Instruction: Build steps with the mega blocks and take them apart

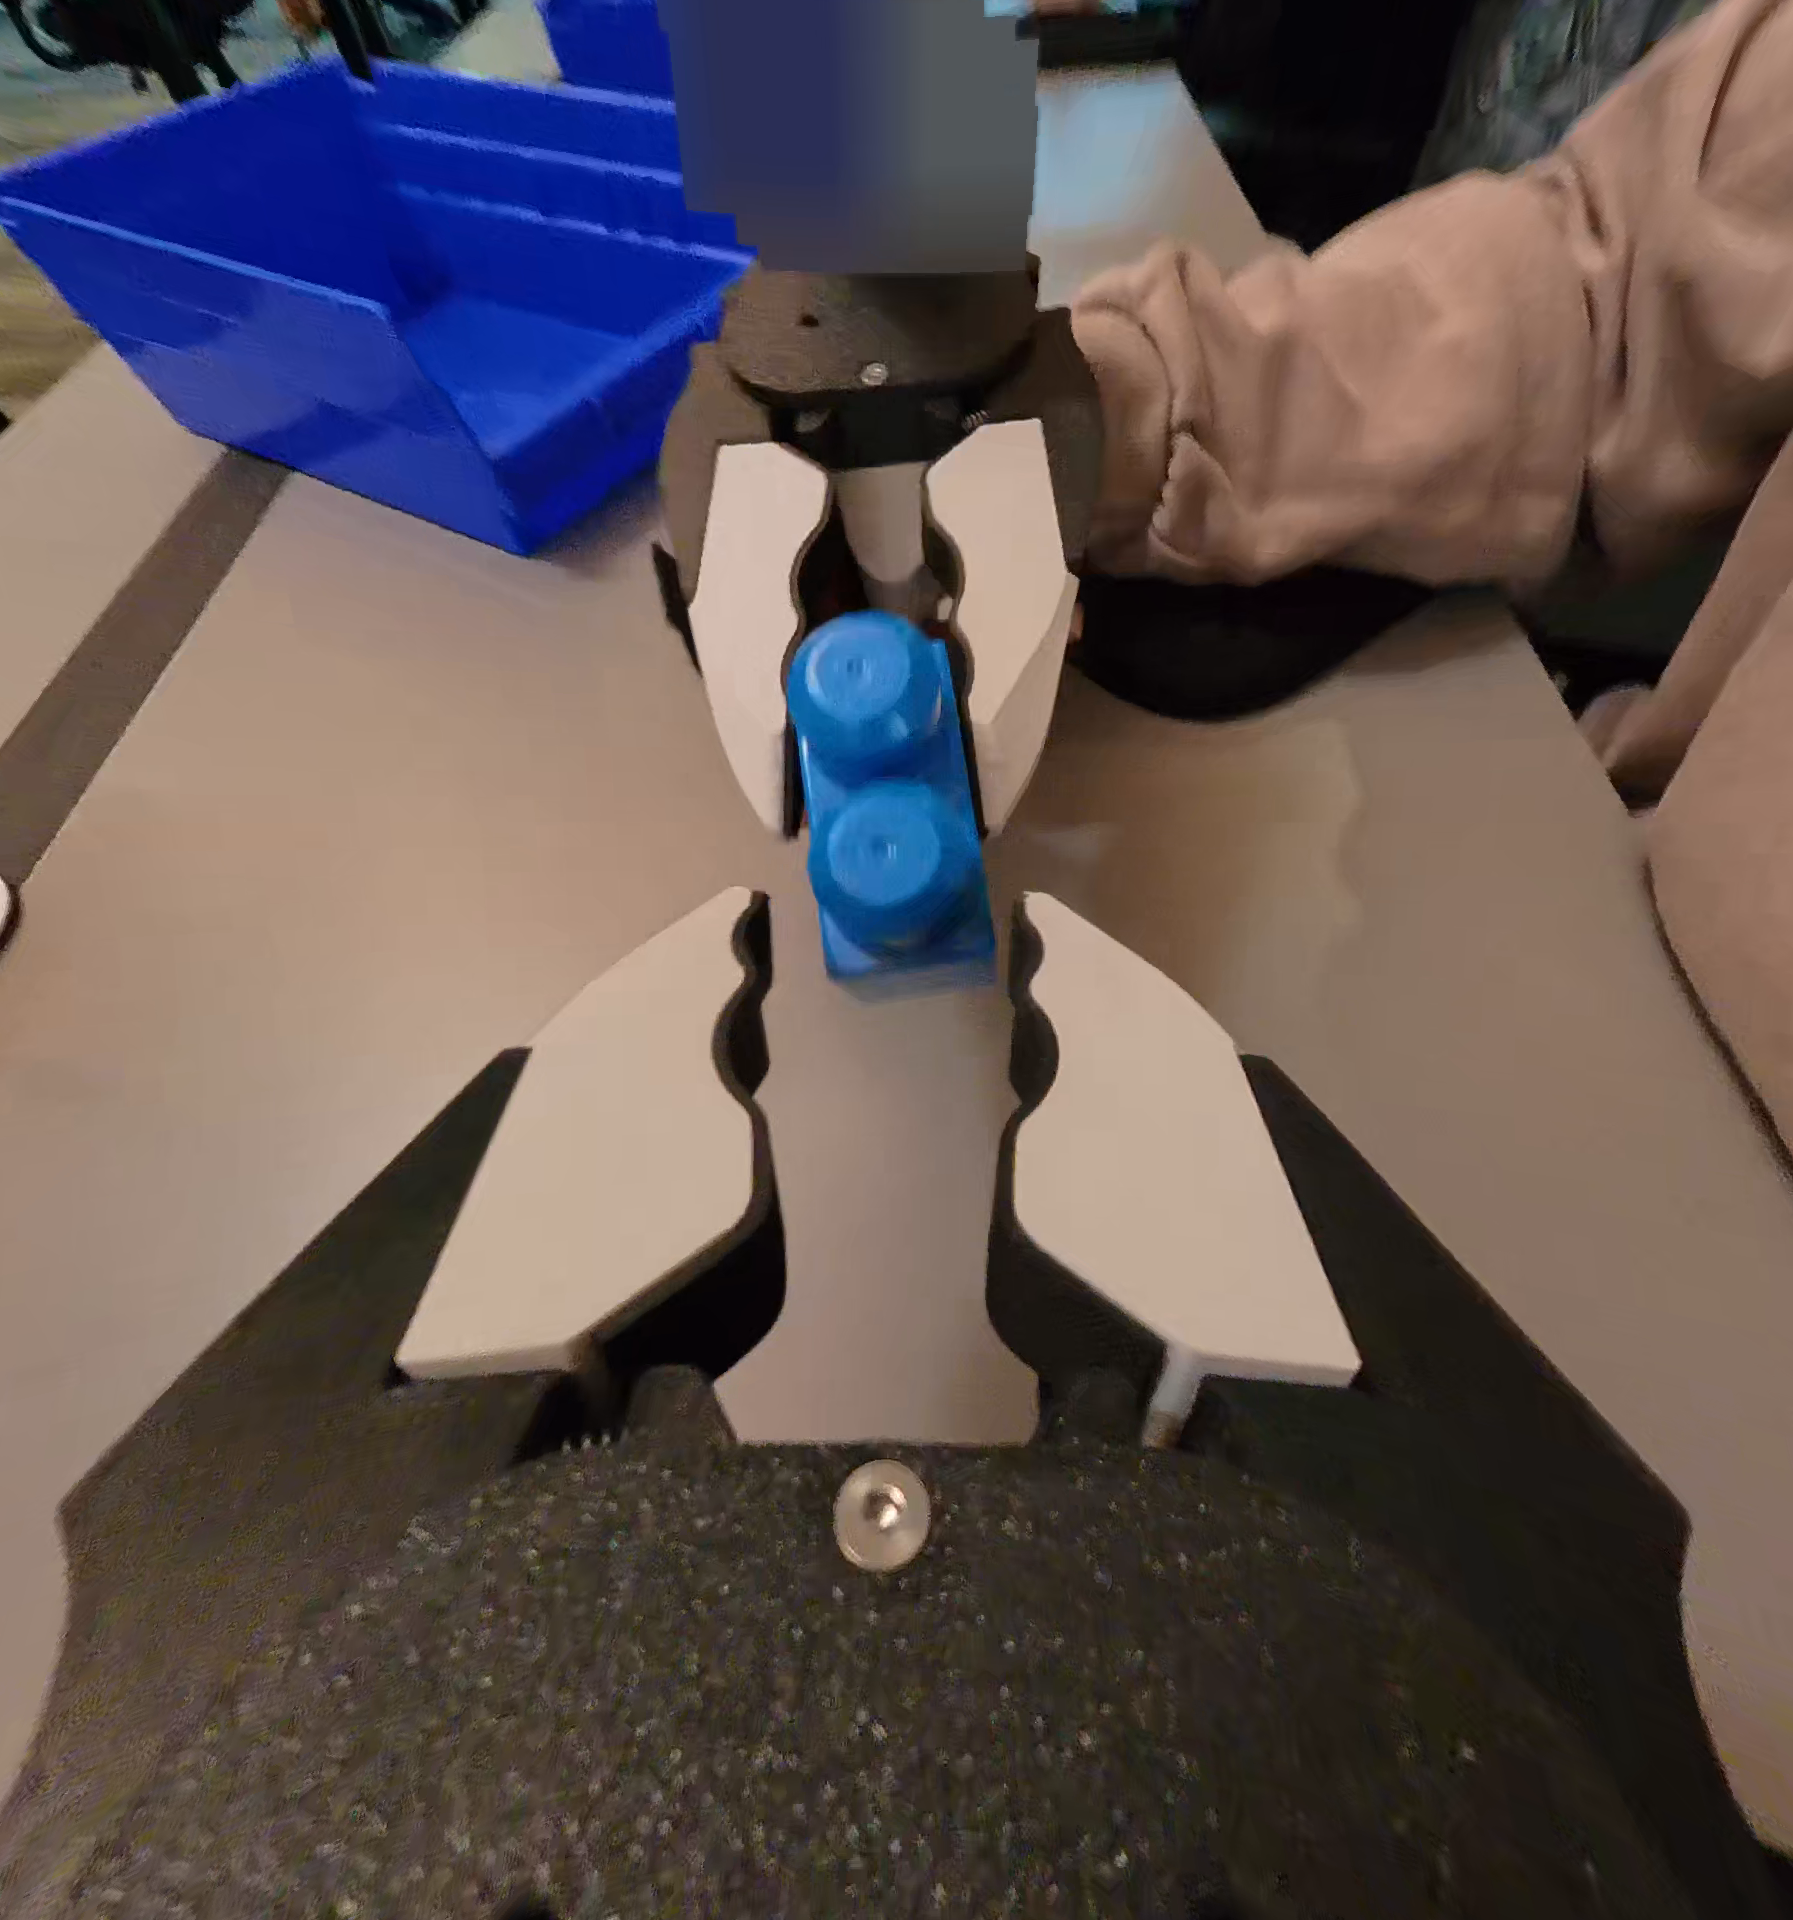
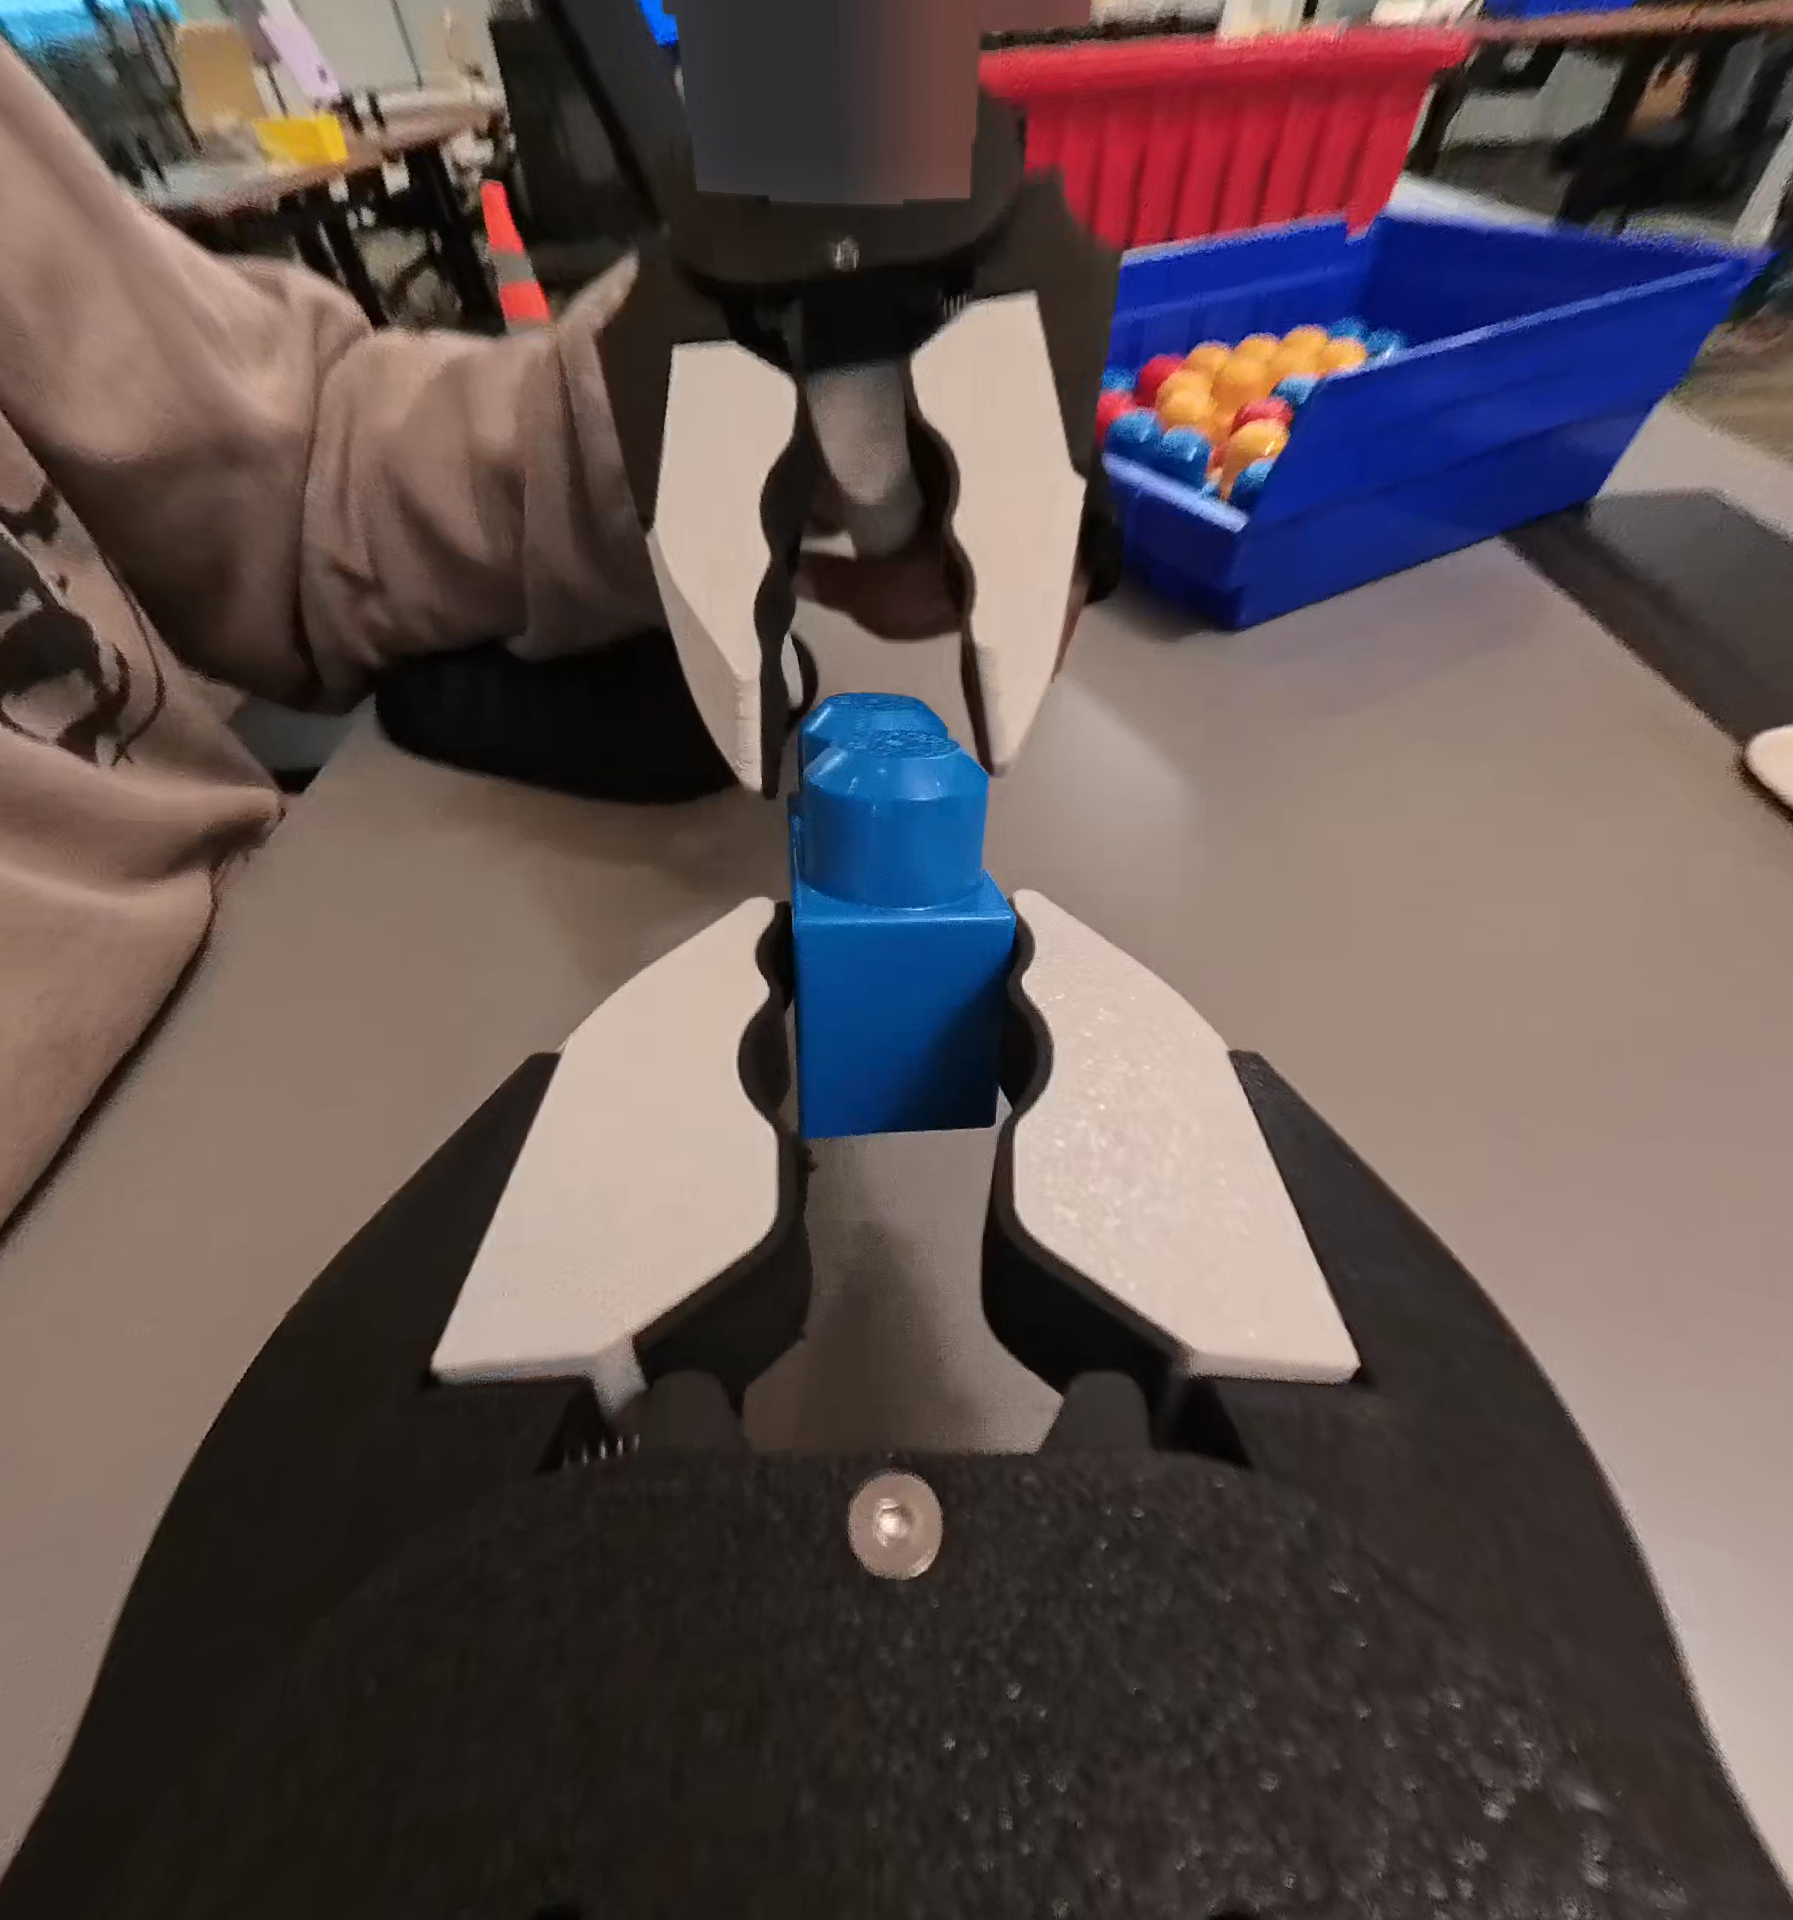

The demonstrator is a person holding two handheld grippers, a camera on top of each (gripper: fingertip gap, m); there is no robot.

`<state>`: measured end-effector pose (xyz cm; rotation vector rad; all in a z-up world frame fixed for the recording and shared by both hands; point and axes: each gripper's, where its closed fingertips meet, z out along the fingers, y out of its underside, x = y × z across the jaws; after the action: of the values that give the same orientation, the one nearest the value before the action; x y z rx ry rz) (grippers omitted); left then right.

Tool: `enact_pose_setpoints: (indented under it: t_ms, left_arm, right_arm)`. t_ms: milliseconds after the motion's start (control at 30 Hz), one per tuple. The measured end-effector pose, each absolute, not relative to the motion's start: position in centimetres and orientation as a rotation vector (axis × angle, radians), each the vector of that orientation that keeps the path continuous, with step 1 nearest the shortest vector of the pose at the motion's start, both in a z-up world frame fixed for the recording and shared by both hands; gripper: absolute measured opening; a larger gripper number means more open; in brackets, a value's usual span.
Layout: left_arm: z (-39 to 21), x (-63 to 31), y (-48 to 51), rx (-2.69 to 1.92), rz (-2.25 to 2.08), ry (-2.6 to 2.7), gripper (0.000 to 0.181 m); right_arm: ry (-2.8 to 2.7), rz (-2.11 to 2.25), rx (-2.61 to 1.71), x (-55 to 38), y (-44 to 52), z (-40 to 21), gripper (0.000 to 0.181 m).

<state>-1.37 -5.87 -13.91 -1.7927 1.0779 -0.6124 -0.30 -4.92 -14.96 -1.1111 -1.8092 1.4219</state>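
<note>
A blue two-stud mega block (image 1: 897,831) lies lengthwise between the two grippers, which face each other over the grey table (image 1: 352,935). My right gripper (image 2: 897,914) is shut on the block (image 2: 897,1018), its pads pressing both sides. In the left wrist view the right gripper (image 1: 881,816) clamps the block's far end. My left gripper (image 1: 890,909) is open, its tips flanking the block's near end without touching. In the right wrist view the left gripper (image 2: 876,769) straddles the far stud. I cannot tell whether the block rests on the table.
An empty blue bin (image 1: 352,312) stands at the back left in the left wrist view. A blue bin with several coloured blocks (image 2: 1443,416) and a red bin (image 2: 1214,135) are behind in the right wrist view. Beige sleeves (image 1: 1443,364) (image 2: 248,468) flank the grippers. The tips of both grippers are at nearly the same place.
</note>
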Motion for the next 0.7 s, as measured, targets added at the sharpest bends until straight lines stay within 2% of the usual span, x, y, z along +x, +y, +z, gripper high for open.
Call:
enact_pose_setpoints:
  t_ms: [100, 233, 267, 700]
  left_arm:
    - [-13.2, -1.7, -5.3, -1.752, -0.697, 0.953, 0.053]
    - [-12.6, -0.8, -4.3, -1.697, -0.739, 0.856, 0.043]
    - [-12.7, -0.6, -4.2, -1.696, -0.736, 0.857, 0.035]
    - [-17.4, -0.4, -5.0, -1.830, -0.694, 1.023, 0.035]
  right_arm:
    - [-1.647, 1.476, -1.059, -0.3, -3.7, -12.6, 0.037]
    - [-1.525, 1.552, -1.005, 0.0, -3.1, -10.6, 0.037]
    - [-1.525, 1.554, -1.011, 0.0, -3.1, -10.7, 0.037]
    - [-1.867, 1.331, -1.145, 0.7, -3.8, -15.5, 0.040]
